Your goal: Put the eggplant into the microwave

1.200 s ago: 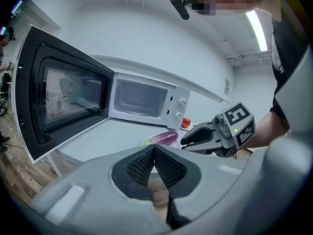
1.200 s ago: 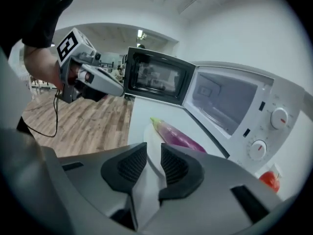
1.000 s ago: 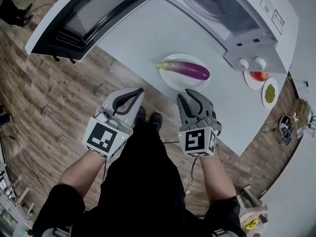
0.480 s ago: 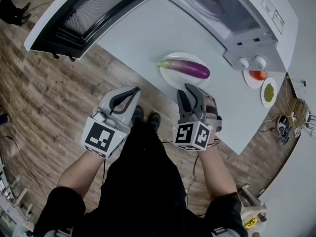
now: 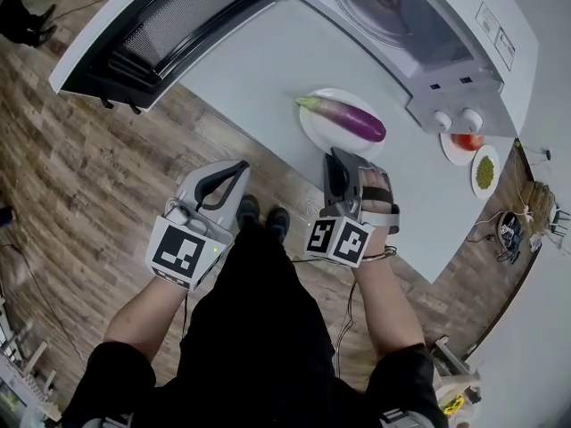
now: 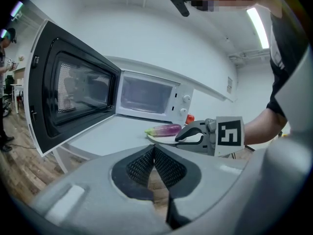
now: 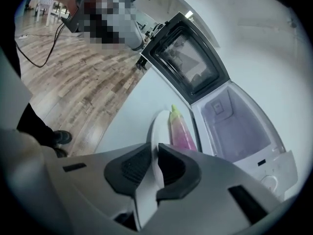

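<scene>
rolls and lowers the right gripper (image 5: 334, 157) since a second ago, closing its jaws just now onto the near rim of the white plate (image 5: 314, 125), where both pads clamp it; holds the left gripper (image 5: 239, 166) pressed together on nothing, out past the edge of the desk (image 5: 259, 61). reads as the grasp just made, so calls next for lifting the plate level and sliding it into the open microwave (image 5: 406, 25) without tipping the load. finds the eggplant (image 5: 350, 119) lying on that plate just beyond the right gripper's tips, untouched by them.
</scene>
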`<action>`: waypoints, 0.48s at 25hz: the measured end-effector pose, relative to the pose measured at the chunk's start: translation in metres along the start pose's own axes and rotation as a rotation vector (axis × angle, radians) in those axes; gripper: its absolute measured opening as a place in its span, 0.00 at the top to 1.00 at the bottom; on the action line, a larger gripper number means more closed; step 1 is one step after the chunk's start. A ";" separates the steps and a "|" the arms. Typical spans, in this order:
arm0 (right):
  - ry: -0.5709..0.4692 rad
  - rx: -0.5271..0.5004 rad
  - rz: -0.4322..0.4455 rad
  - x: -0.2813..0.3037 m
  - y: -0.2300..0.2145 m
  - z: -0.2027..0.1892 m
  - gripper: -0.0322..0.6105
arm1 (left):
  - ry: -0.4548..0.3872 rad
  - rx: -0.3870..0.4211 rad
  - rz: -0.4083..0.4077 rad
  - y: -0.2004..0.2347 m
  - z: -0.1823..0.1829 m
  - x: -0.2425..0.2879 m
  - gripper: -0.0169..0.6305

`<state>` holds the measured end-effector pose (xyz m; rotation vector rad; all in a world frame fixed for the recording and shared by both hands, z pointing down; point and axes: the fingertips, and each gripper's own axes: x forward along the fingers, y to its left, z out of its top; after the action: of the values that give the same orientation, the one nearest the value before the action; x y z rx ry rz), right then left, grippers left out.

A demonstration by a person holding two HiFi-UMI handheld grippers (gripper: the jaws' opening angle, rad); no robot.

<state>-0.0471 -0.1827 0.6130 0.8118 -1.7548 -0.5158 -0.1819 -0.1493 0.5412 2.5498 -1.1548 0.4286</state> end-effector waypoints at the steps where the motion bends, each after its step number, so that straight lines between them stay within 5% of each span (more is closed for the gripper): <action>1: 0.004 -0.017 -0.013 0.001 -0.001 0.000 0.88 | 0.002 0.001 0.000 0.001 -0.002 0.000 0.96; 12: 0.045 -0.070 -0.079 0.008 -0.013 -0.013 0.89 | 0.012 0.001 -0.018 -0.006 -0.011 0.004 0.96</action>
<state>-0.0323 -0.1971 0.6134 0.8393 -1.6592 -0.6041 -0.1765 -0.1438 0.5520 2.5530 -1.1270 0.4393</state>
